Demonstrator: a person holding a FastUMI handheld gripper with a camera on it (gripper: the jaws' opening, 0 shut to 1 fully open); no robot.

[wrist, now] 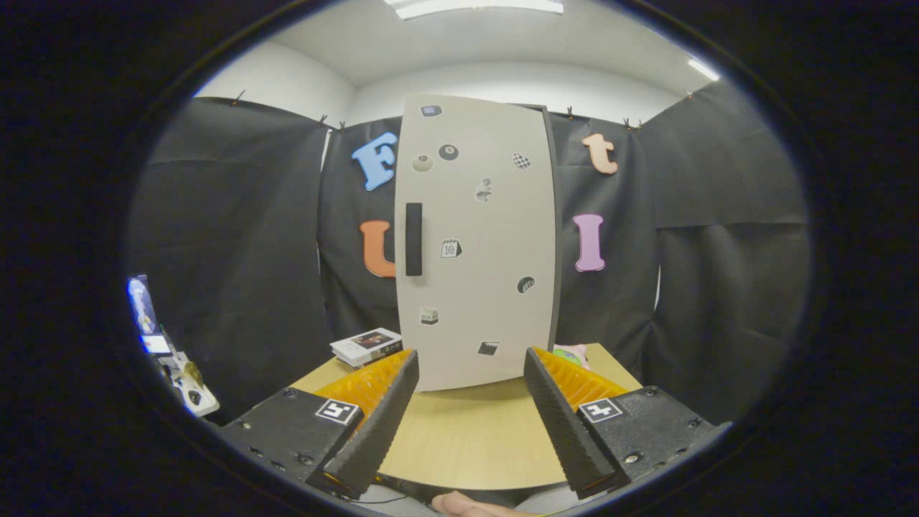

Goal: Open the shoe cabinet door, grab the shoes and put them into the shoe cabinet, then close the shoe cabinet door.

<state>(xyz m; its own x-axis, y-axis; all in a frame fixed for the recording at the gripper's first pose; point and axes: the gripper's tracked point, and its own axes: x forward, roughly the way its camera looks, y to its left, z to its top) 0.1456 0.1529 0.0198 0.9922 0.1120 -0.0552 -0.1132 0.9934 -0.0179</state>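
The shoe cabinet stands upright on the wooden table, beyond the gripper, whose jaws are spread wide and hold nothing; its door is shut; the pale panel looks rigid, smooth and likely light; the dark vertical handle near the left edge offers the sensible hold; pinched across its narrow bar.

Cabinet door smooth matt; table pale wood grain; jaws ribbed.
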